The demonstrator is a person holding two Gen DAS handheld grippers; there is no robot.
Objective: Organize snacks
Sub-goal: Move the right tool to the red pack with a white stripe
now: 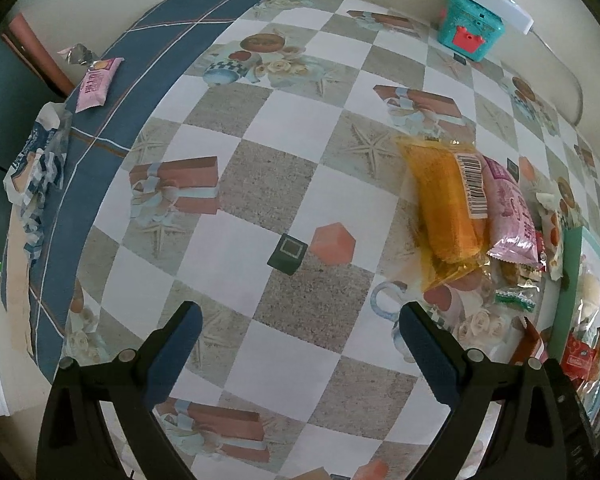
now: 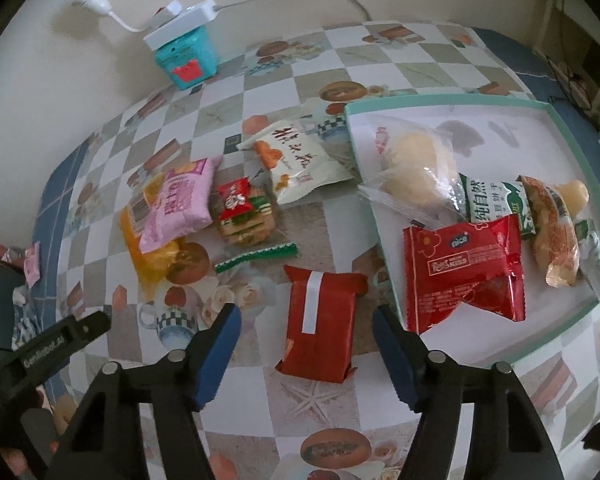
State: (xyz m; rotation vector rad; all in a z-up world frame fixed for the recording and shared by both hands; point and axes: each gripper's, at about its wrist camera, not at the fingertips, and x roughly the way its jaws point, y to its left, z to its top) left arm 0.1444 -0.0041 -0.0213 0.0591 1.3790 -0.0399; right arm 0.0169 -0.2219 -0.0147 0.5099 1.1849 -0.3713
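A red snack packet [image 2: 320,328] with a white strip is seen flat on the tablecloth [image 2: 260,400], between the parted fingers of the right gripper [image 2: 306,356], untouched. A teal tray [image 2: 384,240] of snacks lies just right. The left gripper [image 1: 298,344] is held apart, empty.

In the left wrist view the tray [image 1: 572,264] at three o'clock runs off the picture's edge, and the snacks inside it are too blurred to name. The orange packet [image 1: 444,208] lies partly under the pink packet [image 1: 514,216]. At nine o'clock a blue-and-white bag [image 1: 36,164] hangs over the counter [image 1: 284,152] edge, its print unreadable. In the right wrist view, the clear-wrapped pastry [image 2: 410,172] hides part of the green-and-white packet [image 2: 490,204].
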